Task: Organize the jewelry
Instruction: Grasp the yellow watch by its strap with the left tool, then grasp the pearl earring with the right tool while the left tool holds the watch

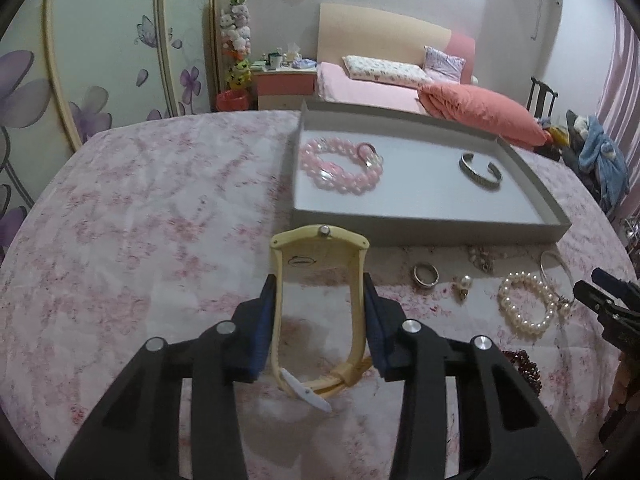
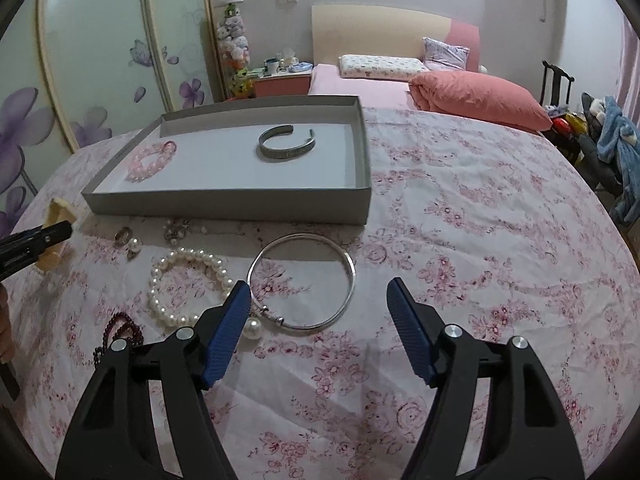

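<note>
A cream-yellow wristwatch point(image 1: 320, 246) stands on edge on the floral cloth, just before the grey tray point(image 1: 420, 228). My left gripper point(image 1: 319, 276) is shut on it, with a blue pad against each side of the strap. The tray holds a pink bead bracelet point(image 1: 340, 168) and a silver cuff point(image 1: 480, 170). My right gripper point(image 2: 319, 282) is open and holds nothing. It hovers over a thin silver bangle point(image 2: 352, 276), and its left pad hides part of the bangle's near rim. A pearl bracelet point(image 2: 160, 276) lies left of the bangle.
Loose on the cloth between the tray and the grippers lie a ring point(image 2: 123, 236), a pearl earring point(image 2: 134, 245), a small chain piece point(image 2: 176, 230) and dark red beads point(image 2: 120, 328). A bed with a pink quilt point(image 2: 480, 96) stands behind the table.
</note>
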A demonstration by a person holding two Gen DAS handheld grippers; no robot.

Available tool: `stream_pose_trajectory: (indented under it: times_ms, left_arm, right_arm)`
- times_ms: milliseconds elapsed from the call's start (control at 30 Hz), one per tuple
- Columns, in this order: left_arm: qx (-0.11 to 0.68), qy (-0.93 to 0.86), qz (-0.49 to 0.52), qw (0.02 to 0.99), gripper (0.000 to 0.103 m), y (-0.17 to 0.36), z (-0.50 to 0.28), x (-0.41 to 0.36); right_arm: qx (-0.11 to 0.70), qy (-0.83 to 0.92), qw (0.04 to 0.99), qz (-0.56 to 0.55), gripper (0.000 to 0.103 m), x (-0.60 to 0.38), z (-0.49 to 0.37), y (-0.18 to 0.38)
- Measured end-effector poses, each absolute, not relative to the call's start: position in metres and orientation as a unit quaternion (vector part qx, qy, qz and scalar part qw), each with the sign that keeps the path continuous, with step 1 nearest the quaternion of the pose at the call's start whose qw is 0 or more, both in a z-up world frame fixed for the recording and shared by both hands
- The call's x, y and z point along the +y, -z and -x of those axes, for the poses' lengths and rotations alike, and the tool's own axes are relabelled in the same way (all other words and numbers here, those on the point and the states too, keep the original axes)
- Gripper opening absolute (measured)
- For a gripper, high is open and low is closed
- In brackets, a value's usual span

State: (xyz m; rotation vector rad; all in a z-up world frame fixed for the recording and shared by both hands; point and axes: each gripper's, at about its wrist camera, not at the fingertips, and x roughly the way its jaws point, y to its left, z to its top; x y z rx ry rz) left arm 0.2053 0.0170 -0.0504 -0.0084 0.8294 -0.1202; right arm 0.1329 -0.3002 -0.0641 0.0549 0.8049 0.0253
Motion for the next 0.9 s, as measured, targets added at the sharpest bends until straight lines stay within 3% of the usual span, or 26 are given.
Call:
stream_pose_trajectory:
  times_ms: [467, 900]
  left_arm:
    - [0.392, 0.060, 0.015, 0.918, 0.040, 0.047, -0.195, 0.027]
    - [0.395, 0.067, 0.016, 0.916, 0.040, 0.049, -0.193, 0.023]
  right_arm:
    - [0.412, -0.071, 0.908, -0.004, 0.037, -0.274, -0.115, 0.073]
    - [0.428, -0.067, 0.901, 0.012, 0.020, -0.261, -0.127, 0.078]
